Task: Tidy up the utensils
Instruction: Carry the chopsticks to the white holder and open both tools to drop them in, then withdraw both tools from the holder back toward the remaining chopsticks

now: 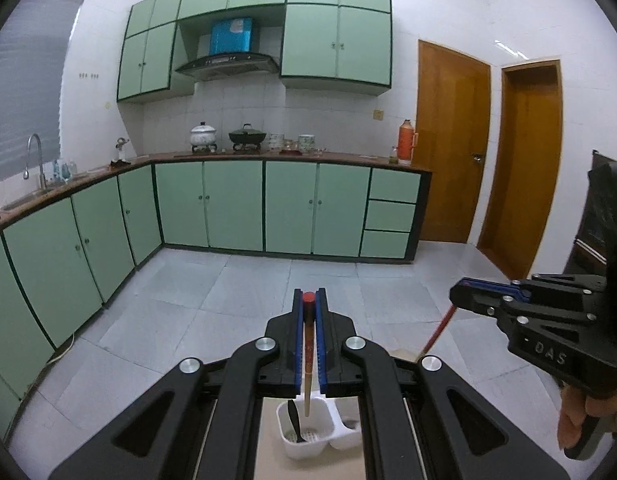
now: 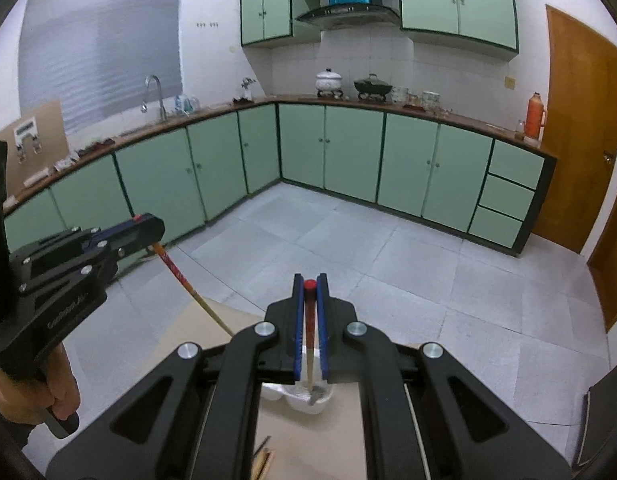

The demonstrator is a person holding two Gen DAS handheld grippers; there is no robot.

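Above table (image 1: 308, 456), grippers (image 1: 309, 300) raised, chopsticks (image 1: 308, 352) clamped

White tiled walls (image 1: 440, 8) and a pale grey tiled floor (image 1: 268, 280) are seen. Mint-green base cabinets (image 1: 236, 204) are spread across the frame's middle under a brown countertop (image 1: 340, 157); matching wall cabinets (image 1: 336, 40) are set at top centre. A blind-covered window (image 1: 24, 92) is placed upper left, wooden doors (image 1: 452, 140) at right.
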